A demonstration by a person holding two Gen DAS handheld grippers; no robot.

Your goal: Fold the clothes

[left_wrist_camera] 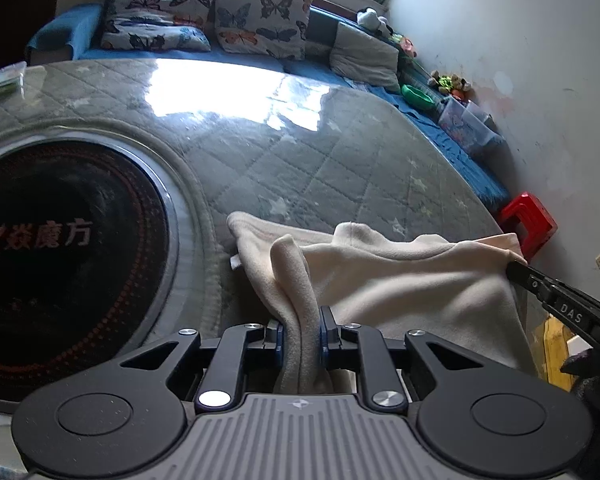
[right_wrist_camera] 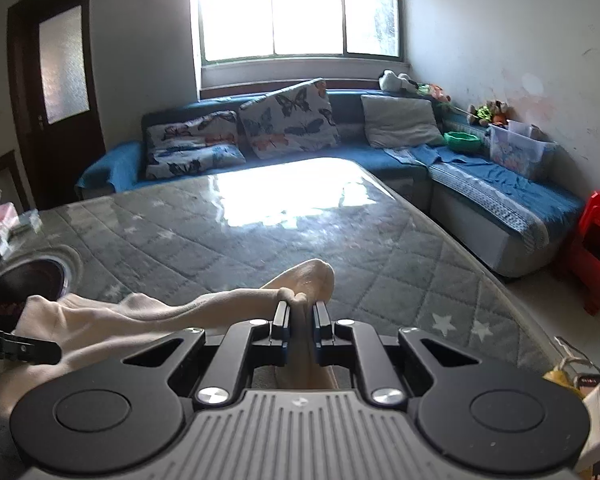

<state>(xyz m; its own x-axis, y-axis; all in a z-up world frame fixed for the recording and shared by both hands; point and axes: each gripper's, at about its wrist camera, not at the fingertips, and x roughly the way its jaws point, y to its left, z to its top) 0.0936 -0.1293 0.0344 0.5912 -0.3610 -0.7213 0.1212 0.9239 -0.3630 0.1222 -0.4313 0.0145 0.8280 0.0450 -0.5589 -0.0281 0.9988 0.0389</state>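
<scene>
Two black grippers, left gripper (left_wrist_camera: 302, 326) and right gripper (right_wrist_camera: 301, 318), each pinching soft cream fleece garment (left_wrist_camera: 400, 280), glossy quilted grey tabletop (left_wrist_camera: 300, 152)

I see a table (right_wrist_camera: 260, 240) topped with a grey quilted, star-printed cover under a glossy sheet that throws back the window glare at the far end. A round black cooktop (left_wrist_camera: 60, 248) with a metal ring is set into its left side. A cream garment (left_wrist_camera: 400, 280) lies on the near edge, partly lifted off it. At the far left corner sit small packets (right_wrist_camera: 0, 220), too blurred to tell.
</scene>
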